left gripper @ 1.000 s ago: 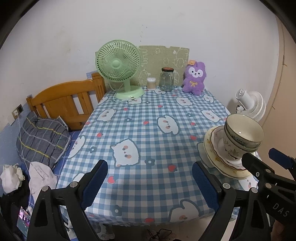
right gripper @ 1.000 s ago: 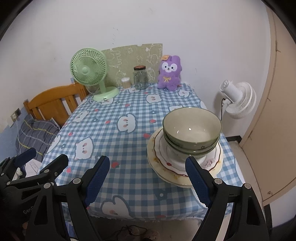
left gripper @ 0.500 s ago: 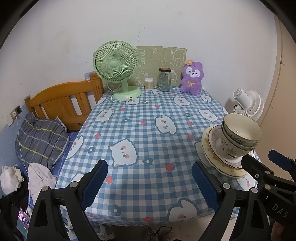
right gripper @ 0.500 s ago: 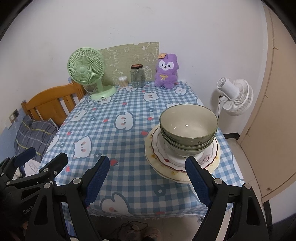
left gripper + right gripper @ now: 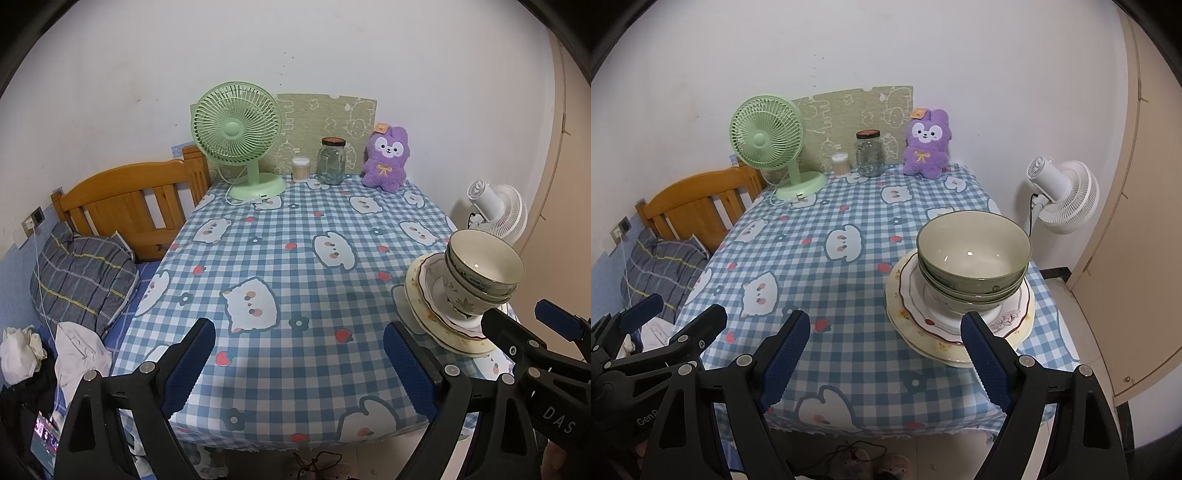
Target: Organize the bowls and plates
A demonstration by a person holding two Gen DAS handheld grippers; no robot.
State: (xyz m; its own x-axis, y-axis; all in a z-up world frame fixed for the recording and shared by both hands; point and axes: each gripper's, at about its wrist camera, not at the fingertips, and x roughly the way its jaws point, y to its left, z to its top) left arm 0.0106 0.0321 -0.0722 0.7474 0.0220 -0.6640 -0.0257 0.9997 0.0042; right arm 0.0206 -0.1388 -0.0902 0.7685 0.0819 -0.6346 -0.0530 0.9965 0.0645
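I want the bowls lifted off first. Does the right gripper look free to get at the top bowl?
Probably yes. The right gripper is open and empty, the top bowl sits uncovered on the plates ahead of it.

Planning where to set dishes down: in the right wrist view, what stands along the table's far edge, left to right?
Green fan → swab jar → glass jar → purple plush.

Left gripper was held angled downward, jaws wide apart, nothing between them. Right gripper sat just beside it, tilted down likewise, jaws spread wide and empty.
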